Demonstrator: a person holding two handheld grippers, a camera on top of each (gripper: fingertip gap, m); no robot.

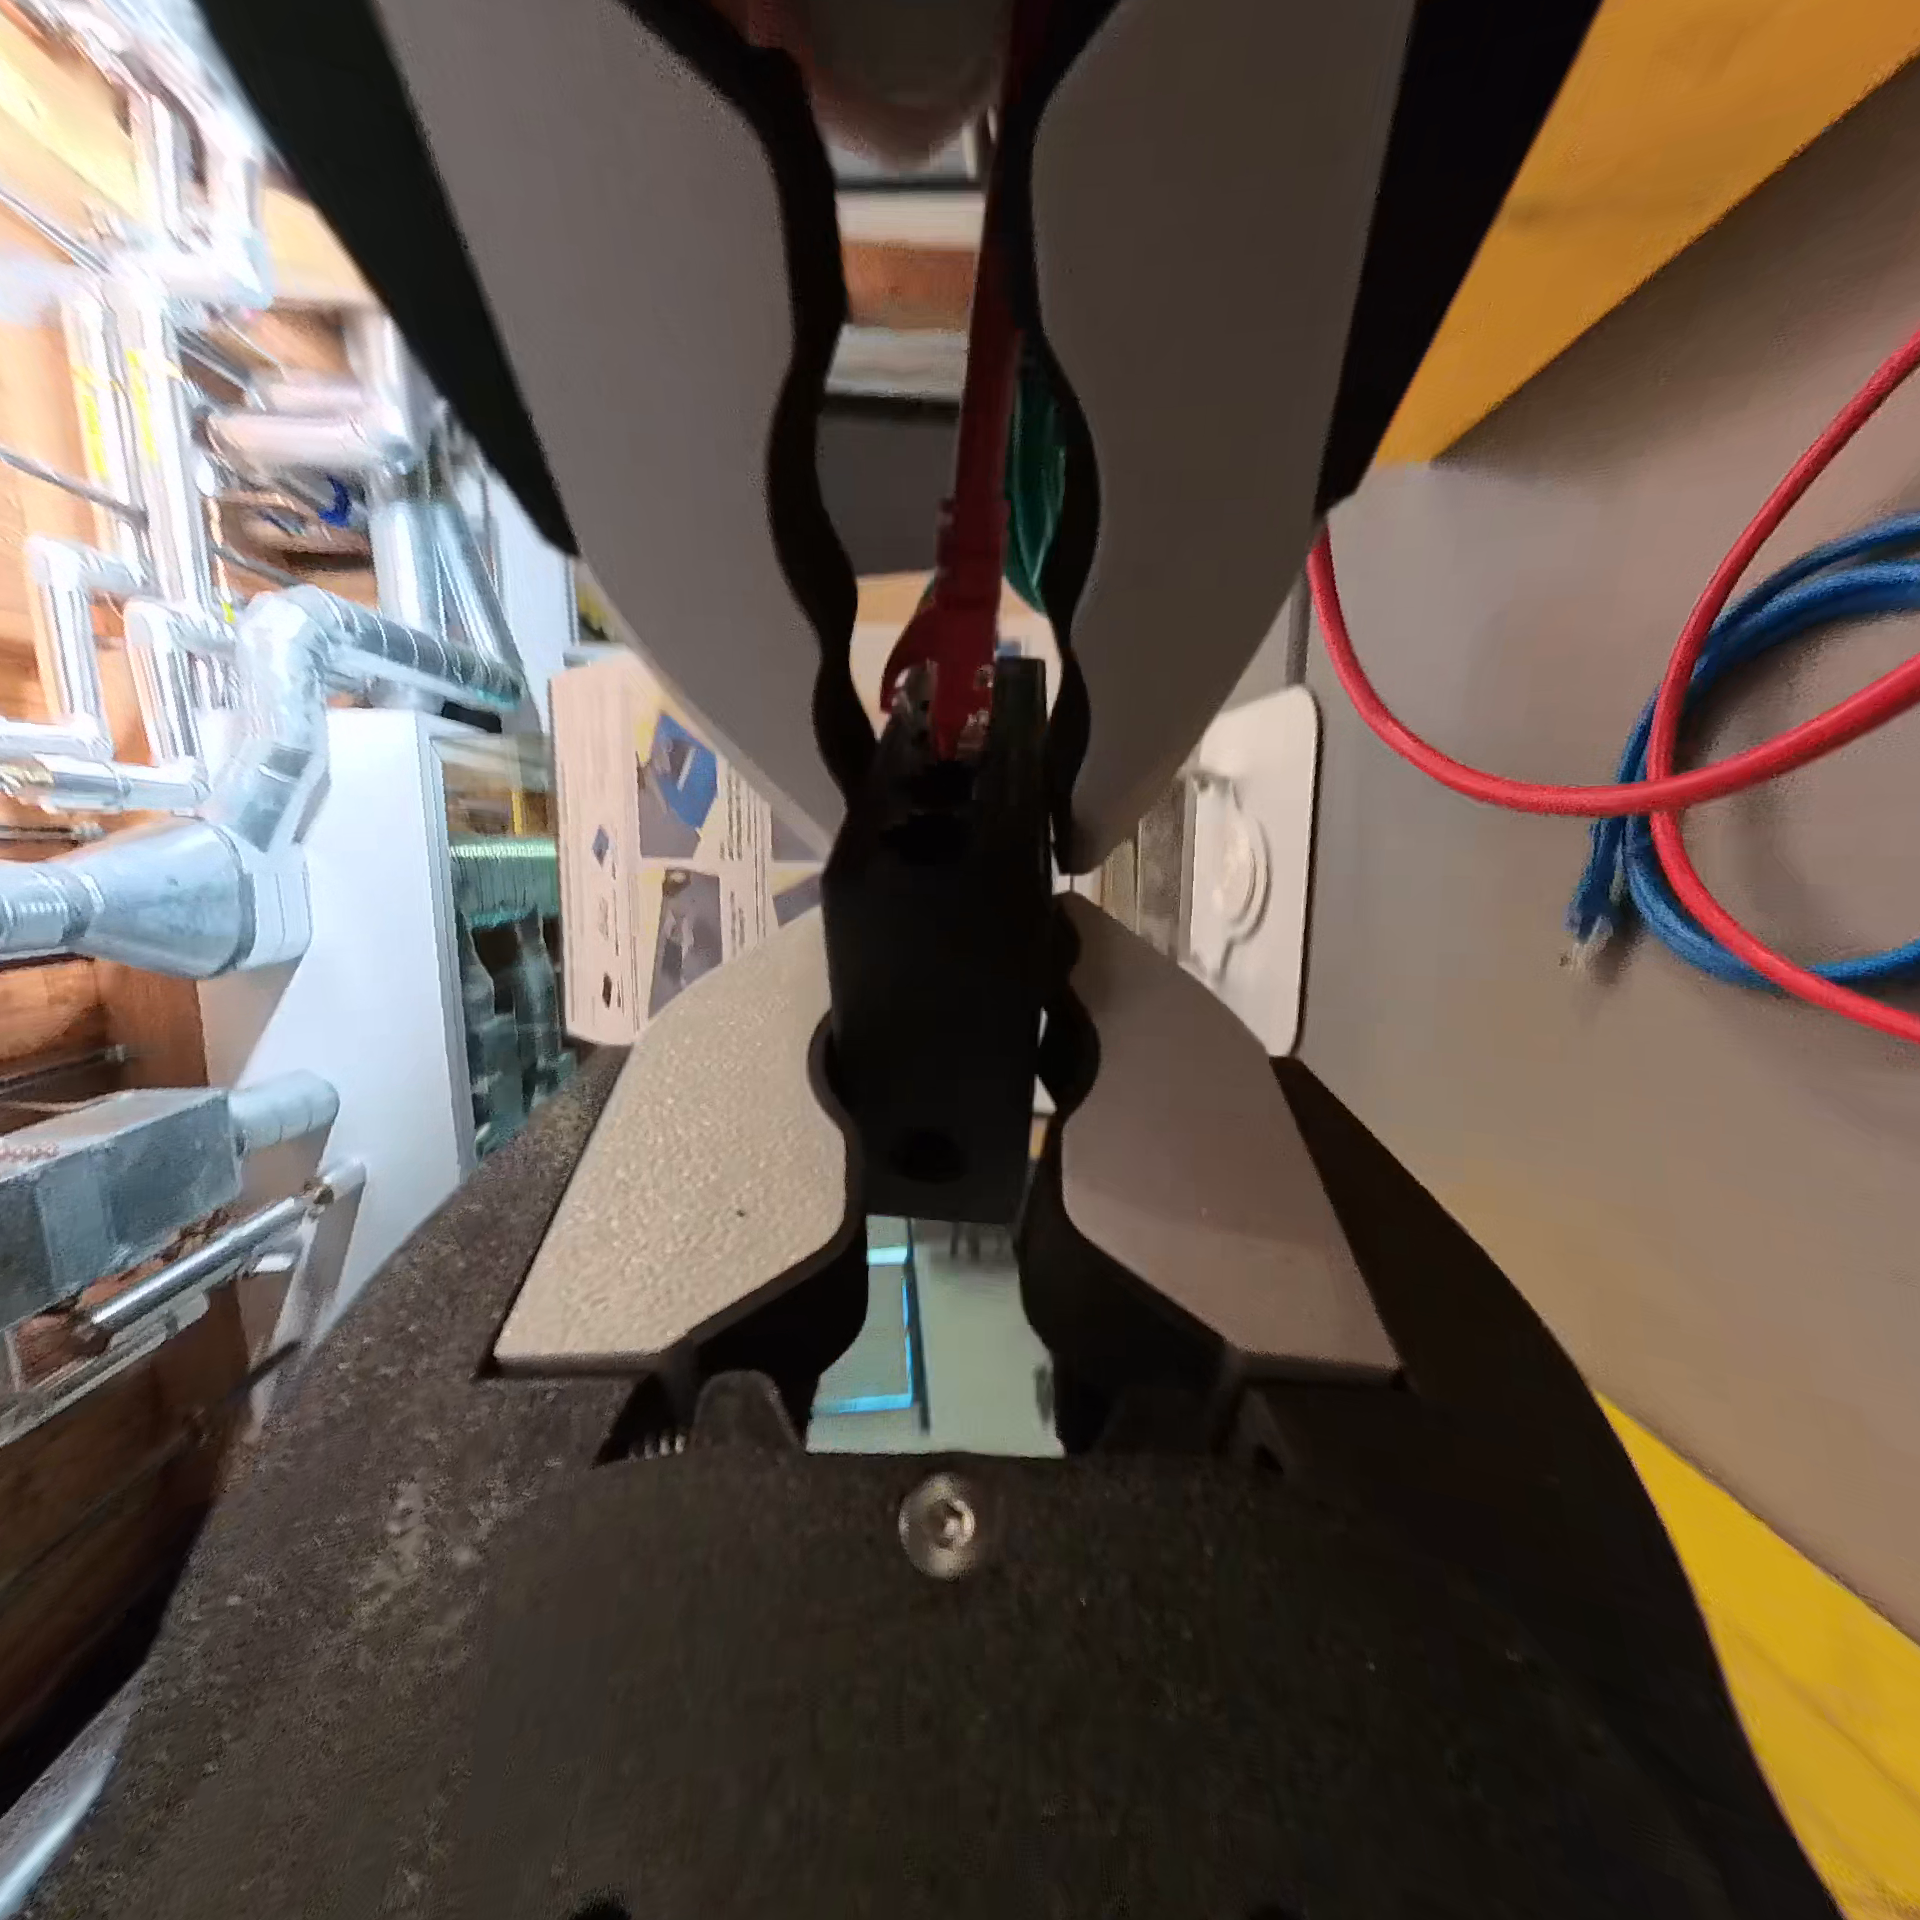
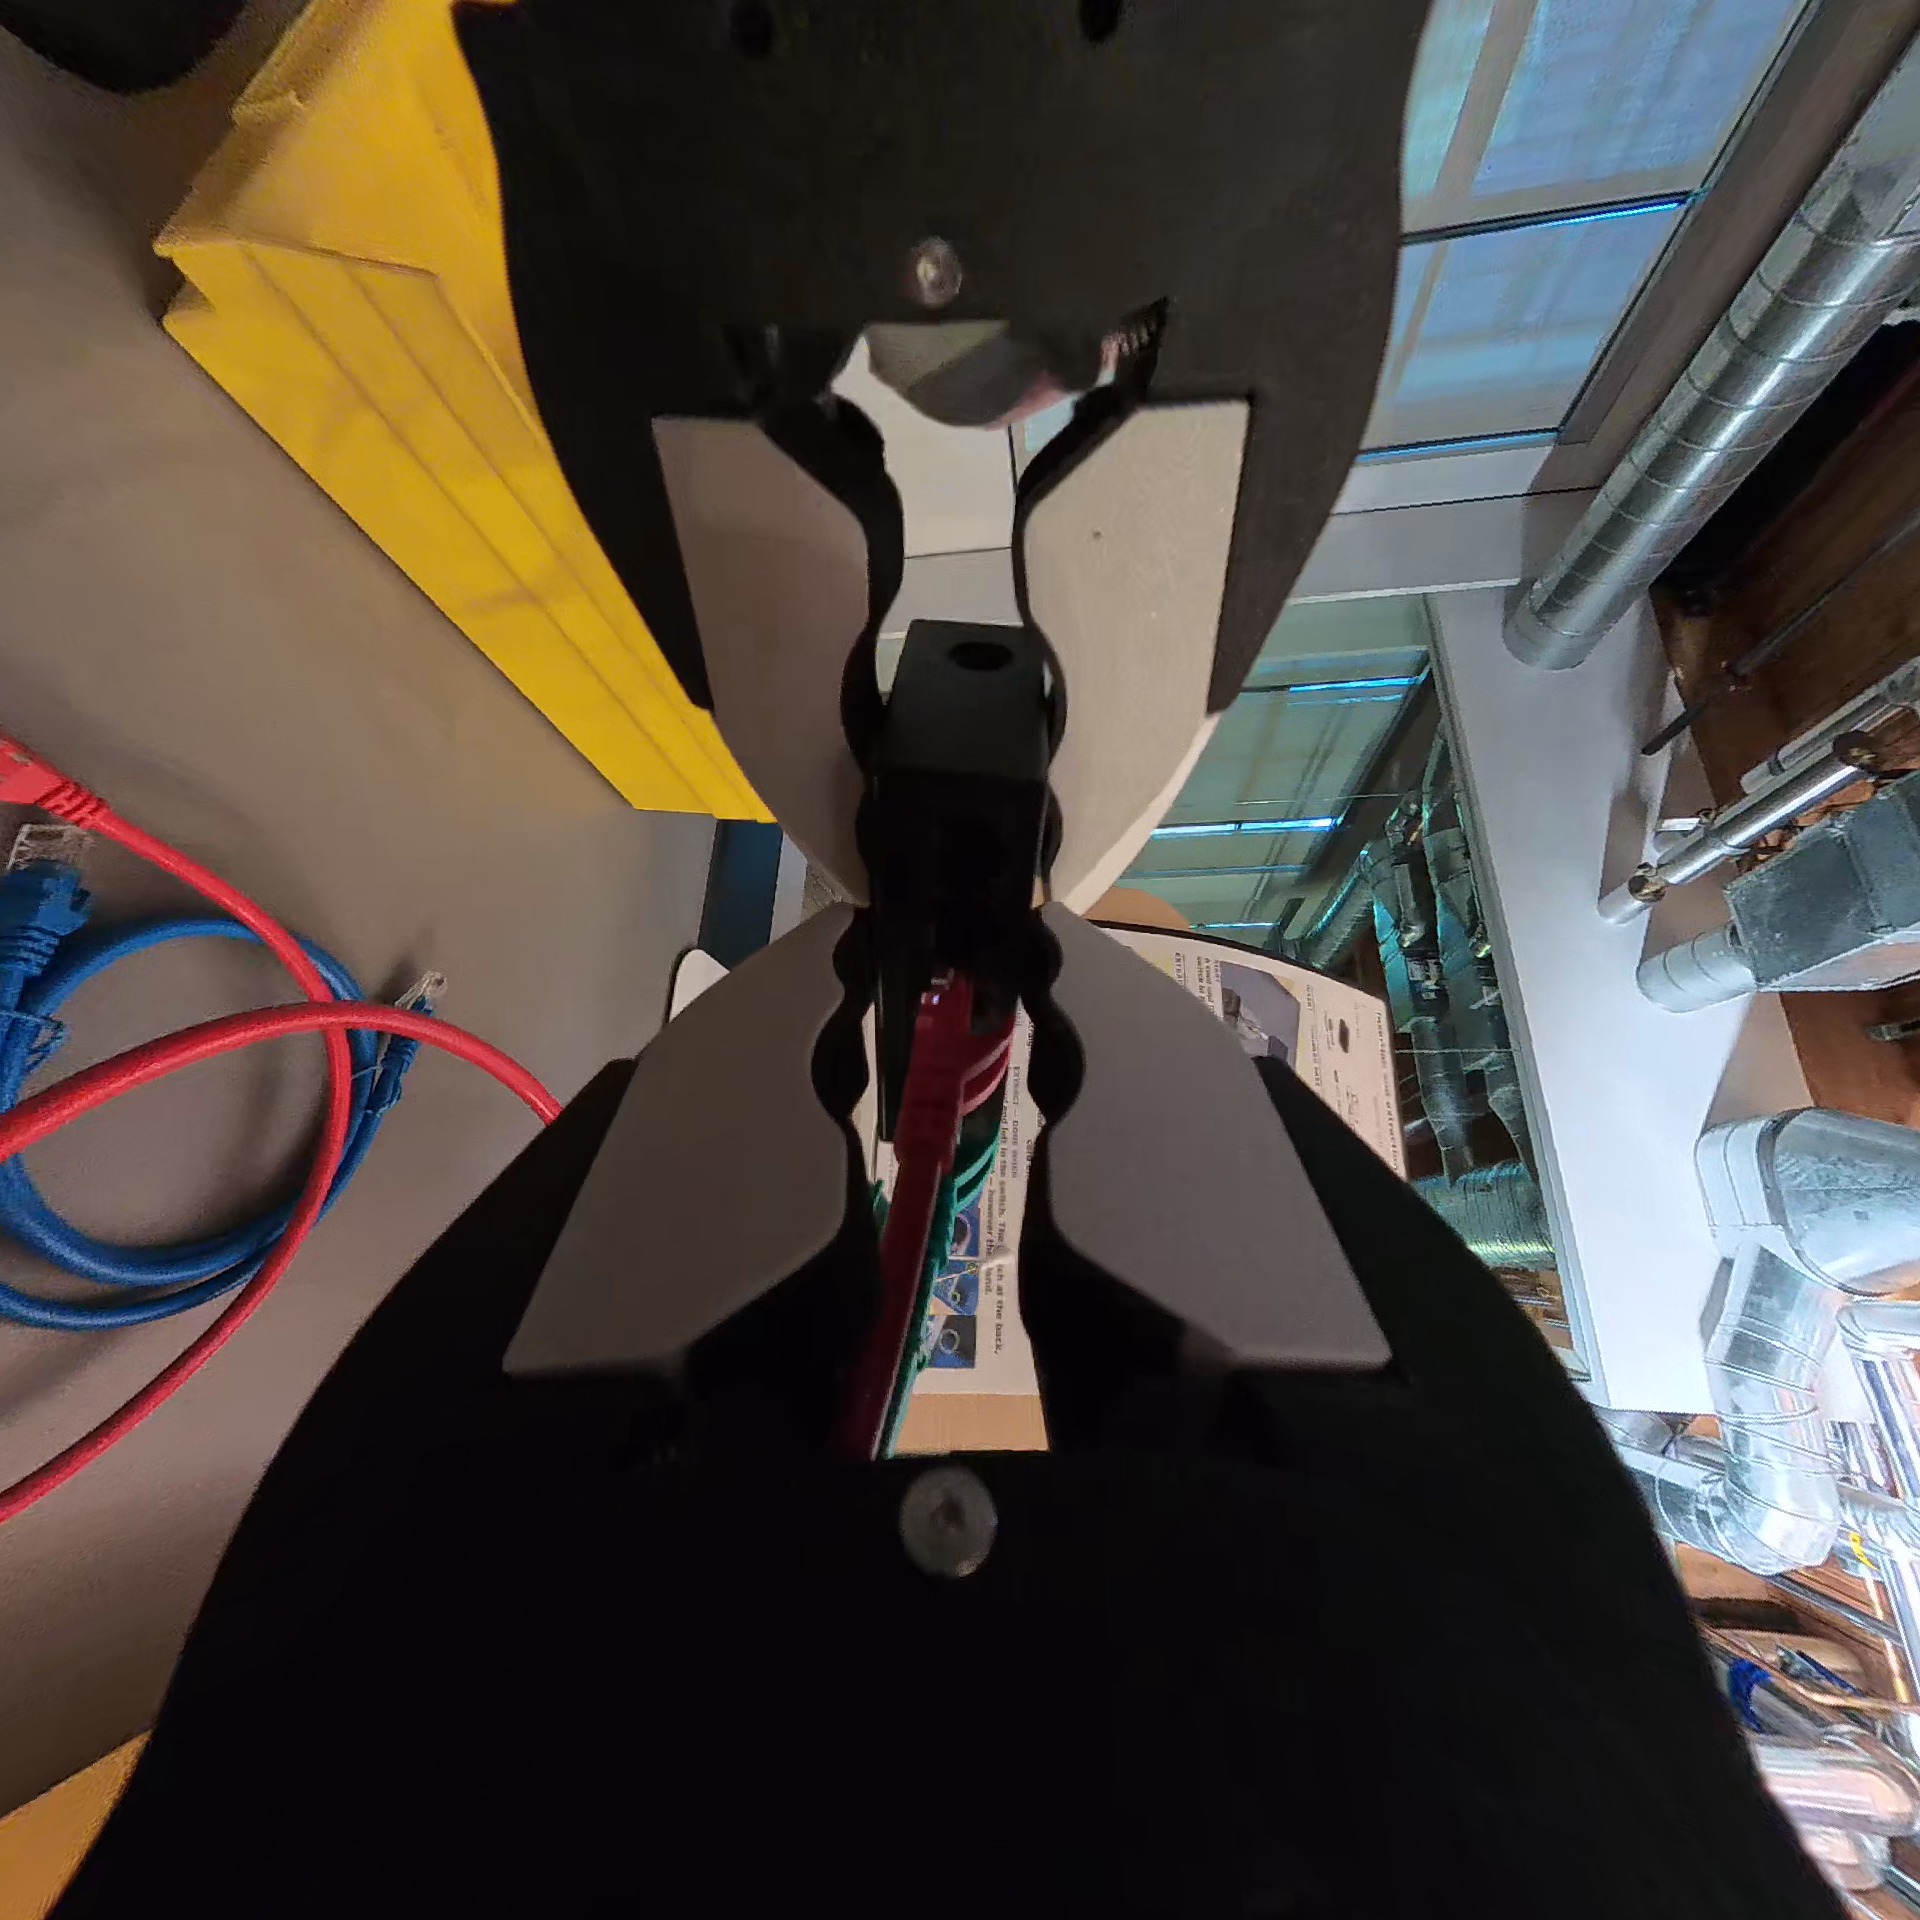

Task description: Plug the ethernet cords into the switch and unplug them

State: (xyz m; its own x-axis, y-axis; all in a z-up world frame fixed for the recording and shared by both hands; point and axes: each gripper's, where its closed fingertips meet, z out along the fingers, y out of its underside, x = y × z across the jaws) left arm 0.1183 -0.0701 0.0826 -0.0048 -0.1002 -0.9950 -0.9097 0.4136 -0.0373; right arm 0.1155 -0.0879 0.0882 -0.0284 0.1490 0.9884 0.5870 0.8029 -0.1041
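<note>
Gripping black switch [image 1: 935, 997], both grippers

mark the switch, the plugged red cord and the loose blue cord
switch [image 2: 956, 790], right wrist view, its black side face.
plugged red cord [image 2: 930, 1101], right wrist view, its strain-relief boot.
loose blue cord [image 1: 1756, 935], left wrist view, its coiled loop.

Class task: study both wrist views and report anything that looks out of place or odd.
The black switch is off the table, pinched end to end between both grippers, red cord plugged in. Loose red and blue cords lie tangled on the grey table.

Black gripper [image 1: 951, 904]; grey fingers [image 1: 727, 1174]; seemingly hex screw [image 1: 938, 1525].
</note>
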